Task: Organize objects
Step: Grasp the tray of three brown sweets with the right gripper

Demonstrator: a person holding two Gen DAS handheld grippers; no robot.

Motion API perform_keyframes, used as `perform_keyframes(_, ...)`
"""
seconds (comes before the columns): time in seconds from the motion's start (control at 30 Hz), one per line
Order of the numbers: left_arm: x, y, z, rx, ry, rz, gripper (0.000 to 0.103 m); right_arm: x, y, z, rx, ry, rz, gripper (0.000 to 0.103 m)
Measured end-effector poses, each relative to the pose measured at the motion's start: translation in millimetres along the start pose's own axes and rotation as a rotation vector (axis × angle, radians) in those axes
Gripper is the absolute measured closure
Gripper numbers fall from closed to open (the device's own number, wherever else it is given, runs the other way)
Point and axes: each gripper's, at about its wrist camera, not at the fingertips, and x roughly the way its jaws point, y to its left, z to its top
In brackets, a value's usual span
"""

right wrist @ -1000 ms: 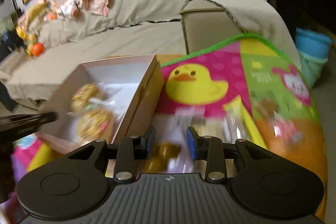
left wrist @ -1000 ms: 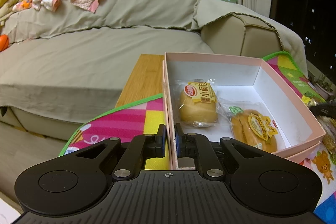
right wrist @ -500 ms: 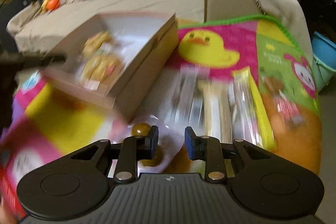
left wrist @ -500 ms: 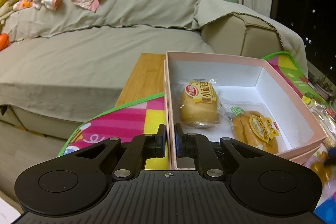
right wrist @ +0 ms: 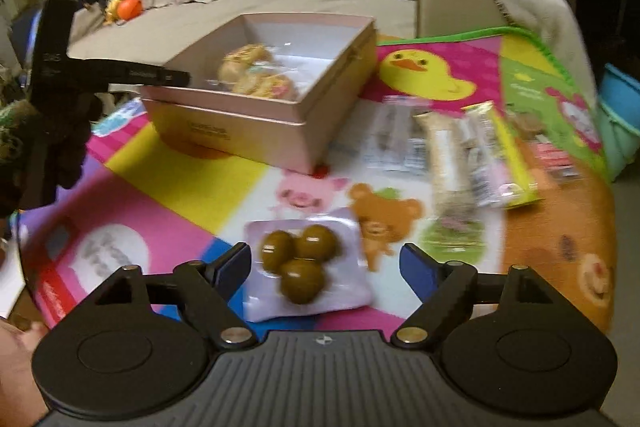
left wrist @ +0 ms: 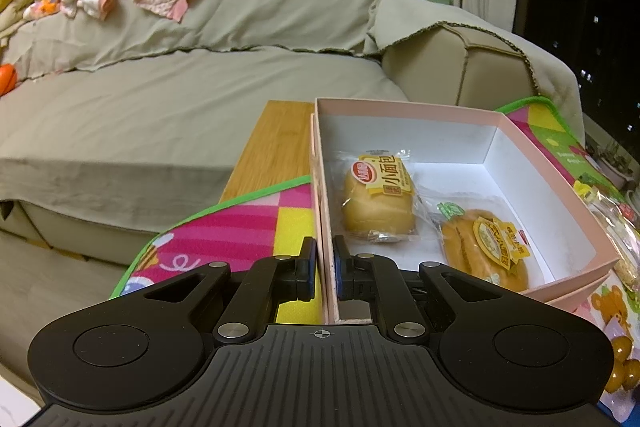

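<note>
Left gripper (left wrist: 324,267) held level, fingers drawn nearly together and clamped on a thin upright wall between the pads. Right gripper (right wrist: 324,267) tilted downward, fingers spread wide apart, nothing gripped. Left gripper also seen at far left of right wrist view.

Left tongs (left wrist: 324,269): closed on the near-left wall of the pink box (left wrist: 552,183), one finger outside it, the other inside.
Pink box: open-topped, white inside, standing on the play mat (left wrist: 236,231) near the worktop's (left wrist: 272,143) far edge.
Bun packet (left wrist: 378,199): lies in the box's left half, yellow label up.
Round cake packet (left wrist: 486,247): beside it to the right, nearer the box's front wall.
Play mat: bright pink and yellow squares with a green border; bare wood shows beyond it.
Snack bag (left wrist: 622,371): at the right edge, brown balls inside, only partly in view.
Sofa (left wrist: 160,95): behind the worktop, under a beige cover.
</note>
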Motion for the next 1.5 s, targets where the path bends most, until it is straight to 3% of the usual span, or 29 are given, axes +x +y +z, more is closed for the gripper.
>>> perform_keyframes(0.3,0.5,-1.3,1.3,0.015,-0.002,0.004,0.093,29.9,22.2,-5.3,-0.05,0.006,-0.04,0.014)
perform_keyframes(0.43,0.3,-0.9,1.6,0.013,-0.002,0.002,0.093,25.9,22.5,-6.8,-0.065,0.002,-0.054,0.023)
perform_keyframes(0.87,0.3,-0.9,1.7,0.013,-0.001,0.002,0.093,21.4,23.2,-11.5,-0.074,-0.006,-0.07,0.027)
perform_keyframes(0.9,0.3,-1.0,1.7,0.013,-0.001,0.002,0.093,20.5,23.6,-11.4,-0.077,-0.008,-0.058,0.039)
perform_keyframes(0.97,0.3,-0.8,1.6,0.013,-0.002,0.002,0.093,17.3,28.2,-10.6,-0.093,-0.016,-0.056,0.046)
perform_keyframes(1.07,0.1,-0.7,1.8,0.014,-0.001,0.001,0.092,17.1,29.5,-11.1,-0.099,-0.013,-0.056,0.045)
perform_keyframes(1.17,0.2,-0.7,1.7,0.013,-0.001,0.002,0.092,17.2,25.7,-10.9,-0.076,-0.02,-0.074,0.034)
perform_keyframes(1.5,0.0,-0.4,1.9,0.013,-0.001,0.002,0.092,24.8,22.6,-6.9,-0.043,-0.037,-0.054,0.034)
